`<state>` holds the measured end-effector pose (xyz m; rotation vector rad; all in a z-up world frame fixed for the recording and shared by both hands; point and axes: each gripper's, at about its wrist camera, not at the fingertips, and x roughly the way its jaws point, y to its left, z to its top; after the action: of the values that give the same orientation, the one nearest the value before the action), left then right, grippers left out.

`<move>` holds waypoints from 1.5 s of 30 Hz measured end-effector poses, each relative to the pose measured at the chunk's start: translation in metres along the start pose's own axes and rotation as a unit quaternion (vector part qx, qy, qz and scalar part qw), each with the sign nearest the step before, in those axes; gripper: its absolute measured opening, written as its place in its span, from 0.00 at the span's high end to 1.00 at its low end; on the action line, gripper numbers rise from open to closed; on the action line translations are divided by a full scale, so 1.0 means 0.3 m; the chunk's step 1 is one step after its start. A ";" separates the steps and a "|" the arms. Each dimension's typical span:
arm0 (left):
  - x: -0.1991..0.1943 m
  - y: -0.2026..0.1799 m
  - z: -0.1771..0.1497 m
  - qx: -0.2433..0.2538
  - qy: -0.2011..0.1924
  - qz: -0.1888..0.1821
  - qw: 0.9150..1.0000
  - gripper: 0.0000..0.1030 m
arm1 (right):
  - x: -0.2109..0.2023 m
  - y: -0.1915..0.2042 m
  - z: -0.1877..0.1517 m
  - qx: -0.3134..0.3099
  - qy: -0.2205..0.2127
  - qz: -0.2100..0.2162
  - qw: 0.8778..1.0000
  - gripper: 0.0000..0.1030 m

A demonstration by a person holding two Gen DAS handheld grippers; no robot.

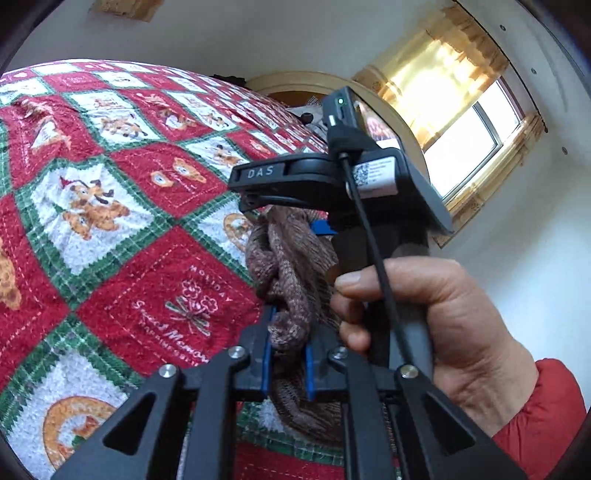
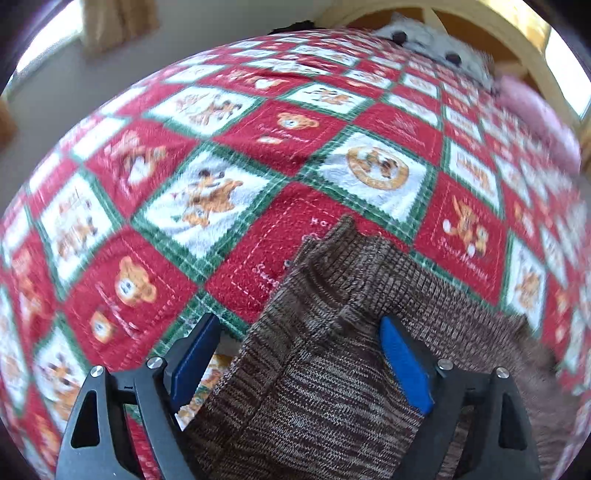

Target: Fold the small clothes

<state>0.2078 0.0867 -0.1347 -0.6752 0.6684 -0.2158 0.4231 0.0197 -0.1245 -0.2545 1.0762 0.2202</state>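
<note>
While its blue pads press together on a bunched fold of the brown knitted garment point(image 1: 291, 280), the left claw point(image 1: 289, 363) holds that end lifted above the bed; the right claw point(image 2: 301, 363) stands with its pads wide apart, one on either side of the flat knit, gripping nothing. Seen from the left wrist, the person's right hand point(image 1: 417, 325) (red sleeve at the cuff) grips the handle of the right tool just beyond the gathered cloth. From the right wrist, the garment spreads below the open pads across the holiday-print quilt point(image 2: 258, 184) that covers the bed, its ribbed edge pointing toward the headboard point(image 2: 476, 33). A white plush toy point(image 2: 428, 44) lies at the far end.

Handling, as judged: the knit is light, soft and stretchy, sagging wherever unsupported and unlikely to slip from rubbery pads. A hold at a corner or along the ribbed hem, taken through few layers, should let the fold lie flat; bunched grips drag wrinkles along.
</note>
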 end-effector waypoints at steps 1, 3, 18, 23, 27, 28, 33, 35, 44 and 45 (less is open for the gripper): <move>0.000 -0.001 0.000 0.001 0.001 -0.001 1.000 0.87 | -0.003 -0.011 -0.004 0.006 -0.003 0.005 1.000 0.18; -0.004 -0.003 -0.005 0.001 0.002 -0.002 1.000 0.87 | -0.018 -0.030 -0.012 0.010 -0.011 -0.006 1.000 0.35; -0.046 -0.256 -0.008 0.133 0.018 -0.049 0.990 0.88 | -0.257 -0.508 -0.155 0.237 -0.073 0.200 0.948 0.80; -0.070 -0.460 -0.073 0.207 0.026 -0.101 0.973 0.88 | -0.394 -0.719 -0.267 0.246 -0.100 0.192 0.945 0.80; -0.036 -0.616 -0.179 0.255 0.056 -0.140 0.955 0.88 | -0.461 -0.888 -0.383 0.245 -0.114 0.164 0.949 0.80; -0.023 -0.656 -0.214 0.266 0.067 -0.151 0.950 0.88 | -0.466 -0.939 -0.421 0.252 -0.115 0.163 0.947 0.80; 0.043 -0.782 -0.363 0.313 0.108 -0.163 0.929 0.88 | -0.434 -1.086 -0.559 0.270 -0.111 0.147 0.945 0.80; 0.066 -0.807 -0.412 0.320 0.124 -0.157 0.926 0.88 | -0.403 -1.127 -0.615 0.279 -0.104 0.141 0.944 0.80; 0.115 -0.829 -0.502 0.346 0.174 -0.123 0.914 0.83 | -0.287 -1.227 -0.785 0.337 -0.120 0.172 0.918 0.79; 0.104 -0.830 -0.504 0.347 0.176 -0.119 0.914 0.82 | -0.284 -1.233 -0.802 0.347 -0.127 0.176 0.912 0.77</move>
<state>0.1423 -0.1934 -0.0792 -0.0212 0.7888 -0.7764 0.2935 -0.4106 -0.1213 0.6015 0.8724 0.1717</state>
